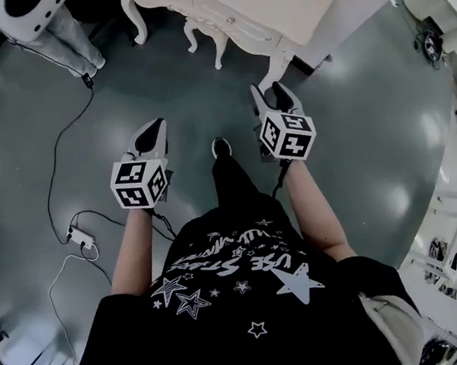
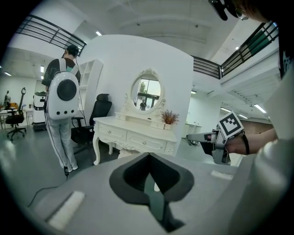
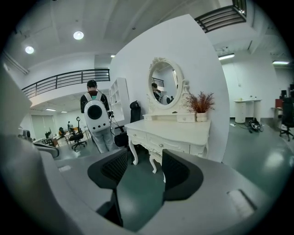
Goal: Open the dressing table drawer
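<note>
The white dressing table stands ahead of me, its drawer fronts shut. In the left gripper view the drawers with small knobs sit under the oval mirror. The right gripper view shows the same drawers straight ahead. My left gripper hangs in the air well short of the table, jaws together and holding nothing. My right gripper is a little nearer to the table's right leg, and its open jaws are empty. It also shows from the side as the right gripper.
A person with a white backpack stands left of the table beside a black office chair. A power strip and cables lie on the grey floor to my left. A potted dried plant stands on the tabletop.
</note>
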Tool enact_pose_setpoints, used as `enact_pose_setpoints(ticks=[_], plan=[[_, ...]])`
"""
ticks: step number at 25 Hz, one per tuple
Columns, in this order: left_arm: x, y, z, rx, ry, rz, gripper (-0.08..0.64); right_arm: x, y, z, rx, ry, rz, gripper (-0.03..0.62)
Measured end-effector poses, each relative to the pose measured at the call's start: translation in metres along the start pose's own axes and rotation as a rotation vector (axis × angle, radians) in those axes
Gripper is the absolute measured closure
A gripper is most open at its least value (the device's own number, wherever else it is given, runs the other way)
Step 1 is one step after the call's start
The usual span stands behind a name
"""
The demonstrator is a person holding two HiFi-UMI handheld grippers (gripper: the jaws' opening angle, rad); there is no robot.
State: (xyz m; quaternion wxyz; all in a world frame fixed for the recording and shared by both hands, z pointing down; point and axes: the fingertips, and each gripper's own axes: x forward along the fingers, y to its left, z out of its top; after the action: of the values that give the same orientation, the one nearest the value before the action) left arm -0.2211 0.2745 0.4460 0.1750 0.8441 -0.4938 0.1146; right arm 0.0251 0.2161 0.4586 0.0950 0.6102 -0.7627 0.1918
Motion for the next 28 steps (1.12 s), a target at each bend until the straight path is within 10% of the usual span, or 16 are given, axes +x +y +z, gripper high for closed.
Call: enact_pose_setpoints(ticks=[14,28], plan=[[0.197,0.047,0.092,0.026,0.015,-0.004,0.56,0.19,-0.083,0.083,0.03,0.011,0.027,0.345],[0.307,0.06,0.146,0.08,0.03,-0.087,0.56,0.257,-0.154,0.116,0.08,0.01,-0.06,0.36]])
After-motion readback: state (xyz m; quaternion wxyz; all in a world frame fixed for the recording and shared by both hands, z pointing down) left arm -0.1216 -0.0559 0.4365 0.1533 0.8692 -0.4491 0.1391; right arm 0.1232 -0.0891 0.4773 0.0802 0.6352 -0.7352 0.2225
